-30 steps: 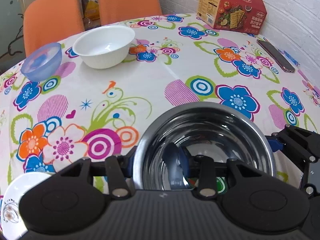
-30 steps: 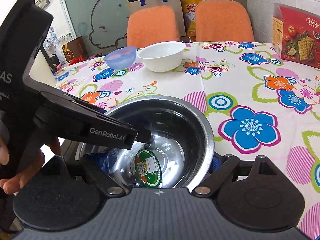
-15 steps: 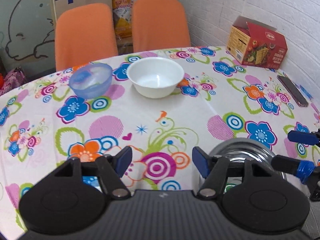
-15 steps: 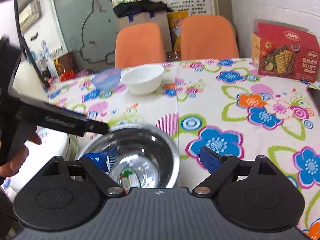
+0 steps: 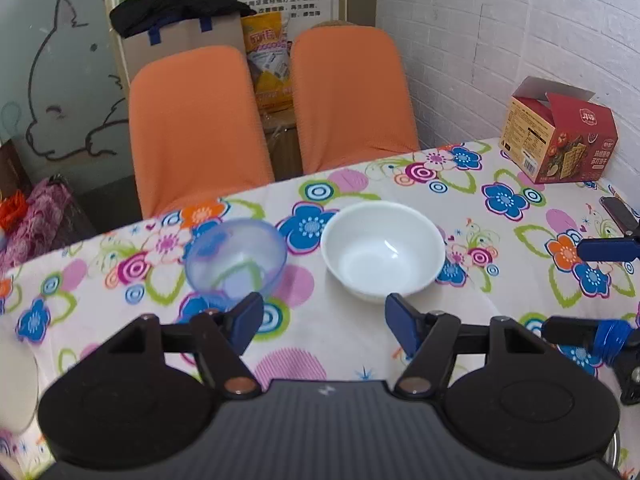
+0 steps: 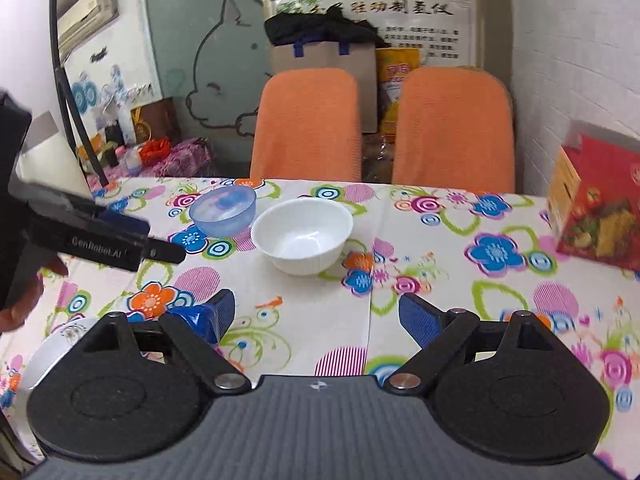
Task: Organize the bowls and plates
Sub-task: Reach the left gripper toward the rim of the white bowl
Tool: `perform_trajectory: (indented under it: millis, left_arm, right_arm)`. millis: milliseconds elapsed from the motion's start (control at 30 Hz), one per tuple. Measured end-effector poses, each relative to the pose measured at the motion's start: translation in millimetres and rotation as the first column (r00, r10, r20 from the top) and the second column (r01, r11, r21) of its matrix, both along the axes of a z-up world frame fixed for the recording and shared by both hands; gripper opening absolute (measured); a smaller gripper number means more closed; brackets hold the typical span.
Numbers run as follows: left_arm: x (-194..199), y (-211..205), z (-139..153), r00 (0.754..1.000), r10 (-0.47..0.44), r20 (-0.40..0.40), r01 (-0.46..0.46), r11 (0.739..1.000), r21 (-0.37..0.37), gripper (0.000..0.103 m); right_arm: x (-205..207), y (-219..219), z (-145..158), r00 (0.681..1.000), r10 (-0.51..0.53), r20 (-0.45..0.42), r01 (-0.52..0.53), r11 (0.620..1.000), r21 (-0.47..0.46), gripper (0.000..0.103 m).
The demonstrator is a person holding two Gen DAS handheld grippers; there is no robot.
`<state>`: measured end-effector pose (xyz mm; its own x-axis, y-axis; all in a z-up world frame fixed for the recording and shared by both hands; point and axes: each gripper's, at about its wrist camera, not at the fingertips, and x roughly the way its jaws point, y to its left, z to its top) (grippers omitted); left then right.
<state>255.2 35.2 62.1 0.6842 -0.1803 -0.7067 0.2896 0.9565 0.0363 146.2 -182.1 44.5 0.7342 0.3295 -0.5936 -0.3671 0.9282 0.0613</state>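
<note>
A white bowl (image 5: 383, 251) and a clear blue bowl (image 5: 236, 255) stand side by side, apart, on the flowered tablecloth toward the far edge; both also show in the right wrist view, white bowl (image 6: 303, 235), blue bowl (image 6: 223, 210). My left gripper (image 5: 324, 322) is open and empty, raised short of the bowls. My right gripper (image 6: 316, 316) is open and empty, also raised short of them. A white plate (image 6: 52, 350) lies at the near left; its edge shows in the left wrist view (image 5: 16, 384). The steel bowl is out of view.
A red cracker box (image 5: 558, 140) stands at the far right by the brick wall. A dark phone (image 5: 618, 212) lies at the right. Two orange chairs (image 5: 192, 124) stand behind the table. The left gripper's body (image 6: 80, 236) shows at left in the right wrist view.
Both grippers have let go of the steel bowl, opened and lifted up and back. The steel bowl has dropped out of both views.
</note>
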Motion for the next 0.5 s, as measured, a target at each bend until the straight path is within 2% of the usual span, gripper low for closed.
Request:
perform_trajectory:
  millis: [133,267,400,500]
  left_arm:
    - [59.8,-17.8,-8.9,1.000,-0.022,-0.016,0.022,1.000,0.007,0.069]
    - [111.5,-33.6,-29.8,0.997,-0.048,-0.060,0.050,0.998,0.029,0.069]
    - [139.7,-38.1,-49.1,0.993,-0.066,-0.095,0.072,0.995,0.069,0.069]
    - [149.0,-36.9,-58.7,0.989,-0.082,-0.123,0.087,0.995,0.043,0.069]
  right_arm:
    - [40.8,12.8,-5.0,0.998,0.049,-0.035,-0.051,0.997,-0.064,0.076]
    - [77.6,20.7,-26.0,0.993,0.074,-0.093,-0.083,0.992,-0.093,0.076]
    - [101.3,26.4,-50.0,0.984,0.107,-0.144,-0.123,0.986,-0.108,0.076]
    - [112.7,28.3,-61.6,0.979,0.135,-0.155,-0.152,0.983,-0.107,0.076]
